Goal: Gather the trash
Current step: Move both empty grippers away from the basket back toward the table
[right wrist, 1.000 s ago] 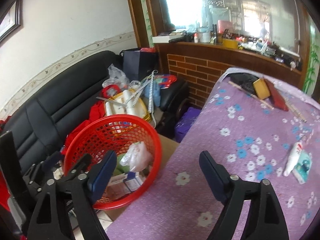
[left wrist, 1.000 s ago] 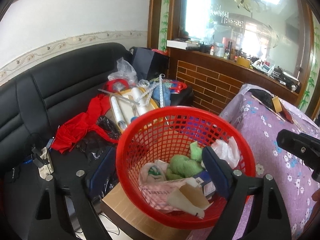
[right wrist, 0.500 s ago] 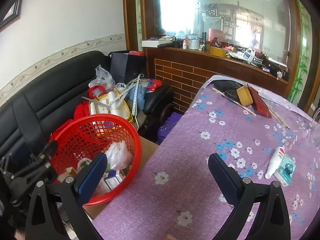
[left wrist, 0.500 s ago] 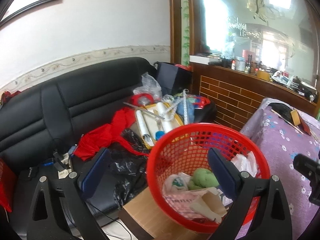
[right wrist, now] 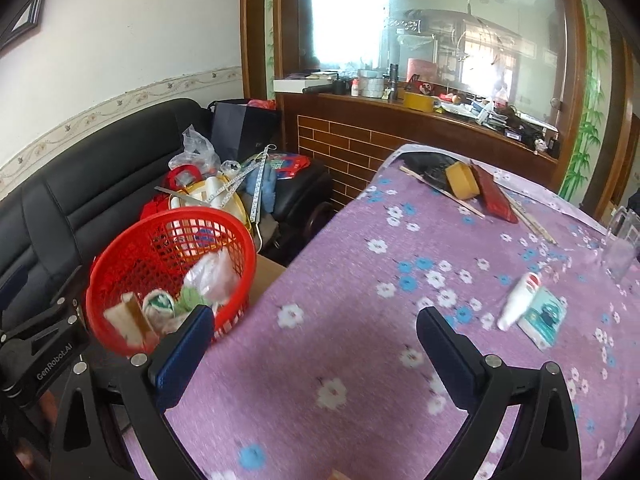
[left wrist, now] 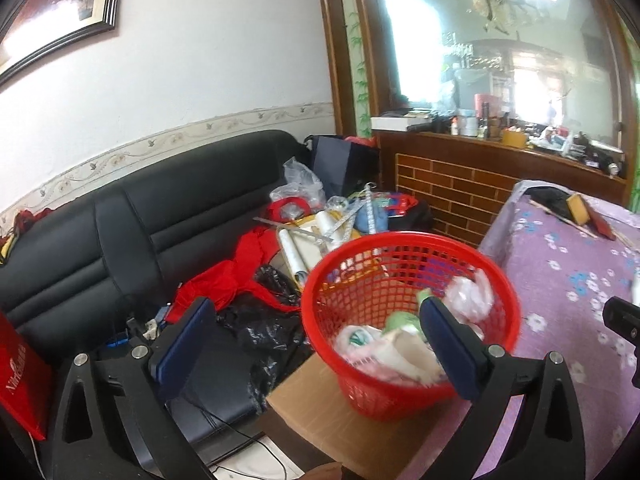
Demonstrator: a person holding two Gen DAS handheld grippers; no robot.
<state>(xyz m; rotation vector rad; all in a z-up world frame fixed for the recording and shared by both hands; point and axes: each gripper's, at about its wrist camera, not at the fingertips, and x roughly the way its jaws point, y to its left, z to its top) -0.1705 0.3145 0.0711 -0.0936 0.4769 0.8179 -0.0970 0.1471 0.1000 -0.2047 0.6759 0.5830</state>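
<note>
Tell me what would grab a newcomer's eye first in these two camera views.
The bright red basket, part full of wrappers and crumpled bags, sits on a cardboard box between the black sofa and the table. Next comes the purple flowered tablecloth, with a white tube and a small teal packet lying on it. Clutter is heaped on the sofa behind the basket.

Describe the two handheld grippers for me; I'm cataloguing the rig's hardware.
Both match. The left gripper and right gripper each have two black, angular fingers with triangular cut-outs, silver bolt heads and dark blue flat pads. In the right wrist view the left gripper's black body reads "GenRobot.AI" in white. No cables or sleeves show.
</note>
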